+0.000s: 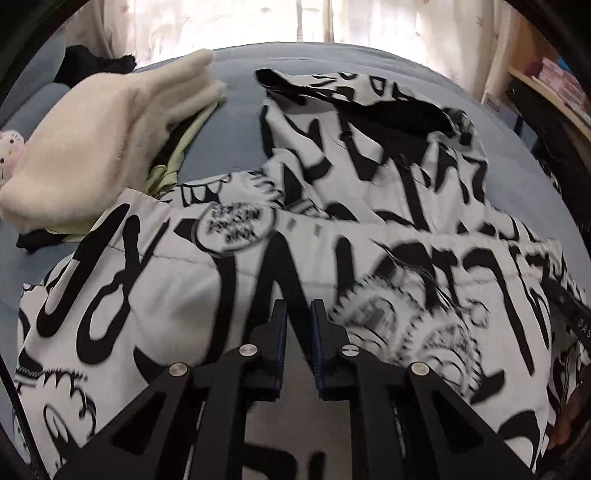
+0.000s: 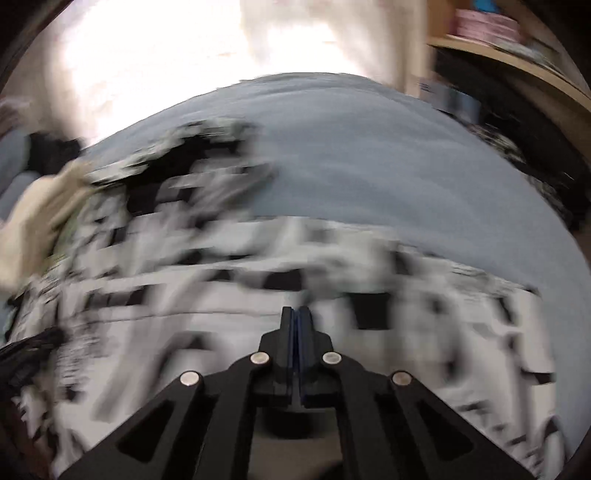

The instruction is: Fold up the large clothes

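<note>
A large white garment with bold black lettering [image 1: 155, 302] lies spread over a blue-grey bed [image 1: 236, 122], its black-lined hood [image 1: 388, 110] toward the far side. My left gripper [image 1: 298, 314] hangs low over the garment's middle. Its jaws are nearly together, with only a narrow slit between the blue pads, and I see no cloth pinched there. In the right wrist view everything is smeared by motion. My right gripper [image 2: 296, 314] is shut with nothing in it, above the same garment [image 2: 207, 332]. Part of the right gripper's black body [image 1: 569, 314] shows at the left view's right edge.
A cream fleece piece [image 1: 99, 136] sits on a pile of pale green and black clothes at the left. Bare bedcover [image 2: 369, 166] stretches beyond the garment. A wooden shelf [image 2: 517, 66] stands at the far right, and bright curtains [image 1: 295, 18] hang behind the bed.
</note>
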`<state>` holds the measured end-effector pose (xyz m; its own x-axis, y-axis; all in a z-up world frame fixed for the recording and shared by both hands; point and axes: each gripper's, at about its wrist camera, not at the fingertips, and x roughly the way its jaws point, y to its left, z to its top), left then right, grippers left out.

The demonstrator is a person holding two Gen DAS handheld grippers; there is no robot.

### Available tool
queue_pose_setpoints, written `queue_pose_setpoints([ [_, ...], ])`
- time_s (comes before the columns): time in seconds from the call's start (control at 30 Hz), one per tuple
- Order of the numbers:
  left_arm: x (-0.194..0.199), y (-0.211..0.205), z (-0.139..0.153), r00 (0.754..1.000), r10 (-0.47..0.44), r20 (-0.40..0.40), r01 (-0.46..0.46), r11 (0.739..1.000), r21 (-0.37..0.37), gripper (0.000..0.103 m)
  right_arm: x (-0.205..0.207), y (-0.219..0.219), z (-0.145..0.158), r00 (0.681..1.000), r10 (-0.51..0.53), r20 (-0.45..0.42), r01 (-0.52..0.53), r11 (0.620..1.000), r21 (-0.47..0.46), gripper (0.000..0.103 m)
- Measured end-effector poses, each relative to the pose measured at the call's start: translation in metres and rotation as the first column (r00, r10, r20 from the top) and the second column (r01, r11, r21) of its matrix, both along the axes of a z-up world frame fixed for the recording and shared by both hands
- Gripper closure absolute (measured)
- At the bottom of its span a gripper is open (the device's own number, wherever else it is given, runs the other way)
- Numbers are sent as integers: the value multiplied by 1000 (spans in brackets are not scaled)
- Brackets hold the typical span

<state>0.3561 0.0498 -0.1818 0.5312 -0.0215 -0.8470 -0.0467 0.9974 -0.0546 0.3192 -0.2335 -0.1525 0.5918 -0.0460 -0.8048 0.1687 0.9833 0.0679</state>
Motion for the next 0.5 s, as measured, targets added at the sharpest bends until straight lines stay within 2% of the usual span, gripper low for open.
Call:
queue_pose_setpoints([
  [0.03, 2, 4, 0, 1000, 5, 14, -5, 1000, 6, 92, -2, -17, -1, 1000, -18, 6, 18, 1000, 16, 103],
  [0.1, 6, 8, -1, 999, 4, 45, -5, 999, 41, 92, -5, -46, -4, 997, -73, -4, 73, 996, -58, 103],
  [0.17, 10, 13, -4, 998, -3, 59, 0, 999, 44, 93, -9, -69, -5, 999, -36, 5, 35, 996, 84, 103],
  [0.2, 11, 15, -5, 998, -2, 61, 0, 999, 41, 93, -9, -72, -2, 999, -37, 5, 37, 997, 69, 103],
  [0.23, 13, 17, -5, 998, 1, 64, -4, 999, 40, 93, -10, -71, 1, 998, -62, 5, 62, 998, -11, 103],
  [0.27, 14, 18, -6, 998, 2, 69, -5, 999, 43, 93, -9, -70, 2, 998, -59, 4, 59, 998, -36, 103],
  [0.37, 15, 20, -5, 997, 5, 72, -8, 999, 43, 93, -4, -74, -2, 998, -64, -27, 64, 998, -25, 103],
  [0.5, 16, 21, -5, 998, -2, 64, -2, 999, 53, 93, -3, -69, -1, 997, -63, -40, 60, 996, -63, 103],
])
